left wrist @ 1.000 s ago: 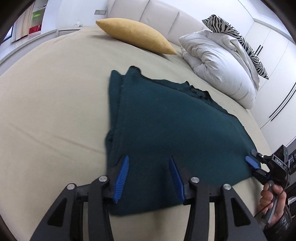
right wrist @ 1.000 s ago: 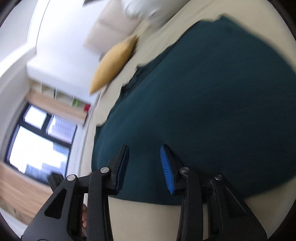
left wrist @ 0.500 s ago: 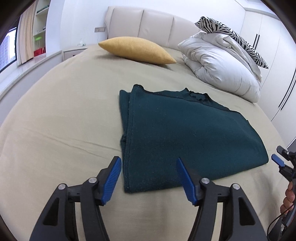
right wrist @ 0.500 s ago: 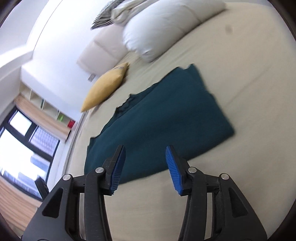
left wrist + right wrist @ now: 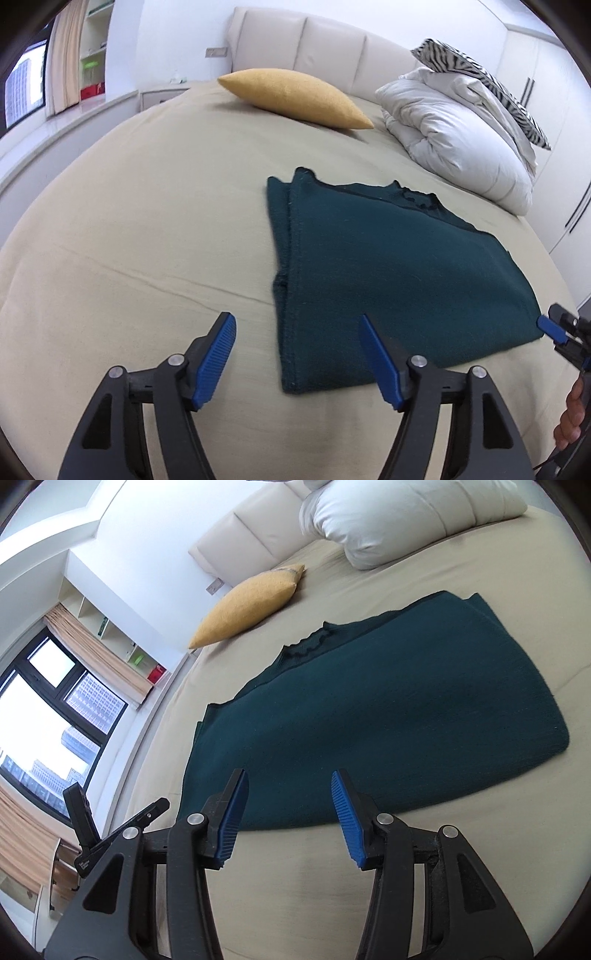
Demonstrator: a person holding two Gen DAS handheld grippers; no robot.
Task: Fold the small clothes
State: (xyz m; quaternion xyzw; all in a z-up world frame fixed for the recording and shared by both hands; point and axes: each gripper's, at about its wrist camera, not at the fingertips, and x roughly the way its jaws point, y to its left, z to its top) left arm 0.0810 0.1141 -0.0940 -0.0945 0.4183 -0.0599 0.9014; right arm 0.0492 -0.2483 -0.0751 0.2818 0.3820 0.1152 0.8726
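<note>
1. From the left wrist view I see my left gripper (image 5: pixel 295 354) above the beige bed (image 5: pixel 140 229), its jaws spread and just been opening further, pinching nothing. The folded dark-teal knit garment (image 5: pixel 391 280) lies flat on the bed, its near corner below the gap. A mustard-yellow cushion (image 5: pixel 295 98) and a white duvet (image 5: pixel 454 147) sit beyond.
2. From the right wrist view my right gripper (image 5: pixel 288 812) hangs over the garment's (image 5: pixel 388 716) near edge, jaws parted, having just been opening, nothing between them.

The left claw (image 5: pixel 297 349) has just been opening; nothing is gripped. A folded green garment (image 5: pixel 388 273) lies flat on the bed (image 5: pixel 147 221).
</note>
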